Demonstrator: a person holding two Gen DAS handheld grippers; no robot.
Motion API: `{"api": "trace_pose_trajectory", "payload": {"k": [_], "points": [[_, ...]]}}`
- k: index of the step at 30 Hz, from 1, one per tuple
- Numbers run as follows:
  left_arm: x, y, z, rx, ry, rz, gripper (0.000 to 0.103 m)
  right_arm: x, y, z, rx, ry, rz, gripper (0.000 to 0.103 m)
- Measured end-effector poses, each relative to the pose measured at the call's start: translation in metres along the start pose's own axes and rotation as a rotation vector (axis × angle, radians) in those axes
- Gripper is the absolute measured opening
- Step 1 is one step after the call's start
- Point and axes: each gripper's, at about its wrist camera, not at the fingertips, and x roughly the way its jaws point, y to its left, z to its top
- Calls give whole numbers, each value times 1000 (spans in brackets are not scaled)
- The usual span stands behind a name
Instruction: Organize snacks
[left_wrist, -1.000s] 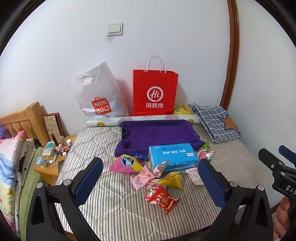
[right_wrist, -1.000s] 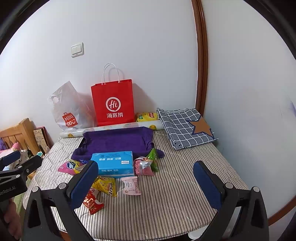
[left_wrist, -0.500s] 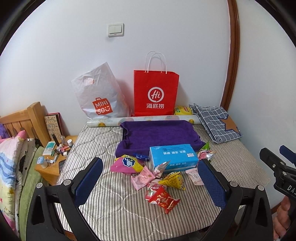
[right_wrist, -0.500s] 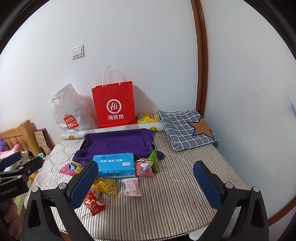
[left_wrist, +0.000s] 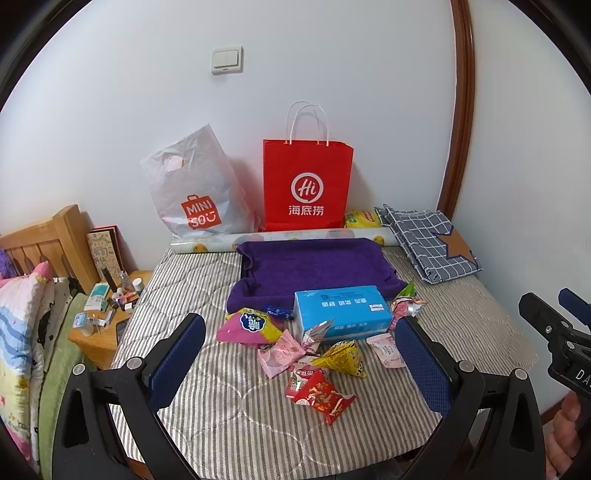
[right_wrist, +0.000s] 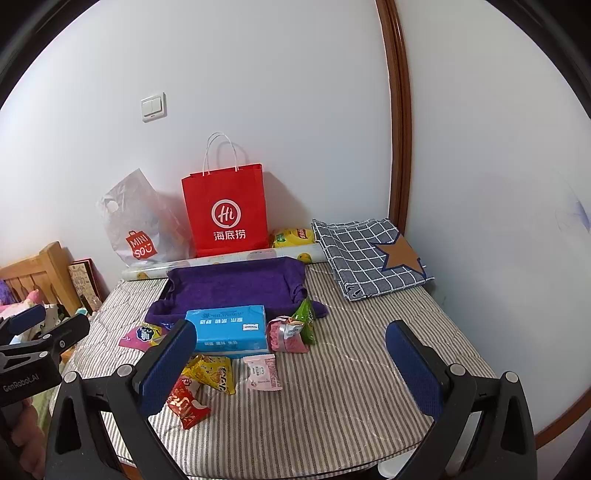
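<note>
Striped mattress against a white wall, snack packets scattered by a blue tissue box.

The left gripper hangs spread wide and empty above the red snack packet and yellow packet; the right gripper, equally splayed, frames the pink packet, touching nothing.

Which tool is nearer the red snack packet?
Left. The red snack packet lies centred just ahead of the left tool; for the right tool it lies off toward its left finger.
</note>
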Motion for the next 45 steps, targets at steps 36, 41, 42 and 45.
{"api": "trace_pose_trajectory", "payload": {"k": [36, 41, 42, 45], "points": [[5, -6, -3, 6, 11, -6, 102, -5, 6, -1, -3, -6, 20, 103], [6, -5, -2, 6, 6, -3, 102, -4, 8, -2, -9, -16, 17, 103], [7, -4, -2, 4, 7, -2, 102, -3, 8, -2, -9, -17, 11, 103], [10, -2, -3, 1, 2, 10, 102, 3, 9, -2, -33, -12, 7, 103]]}}
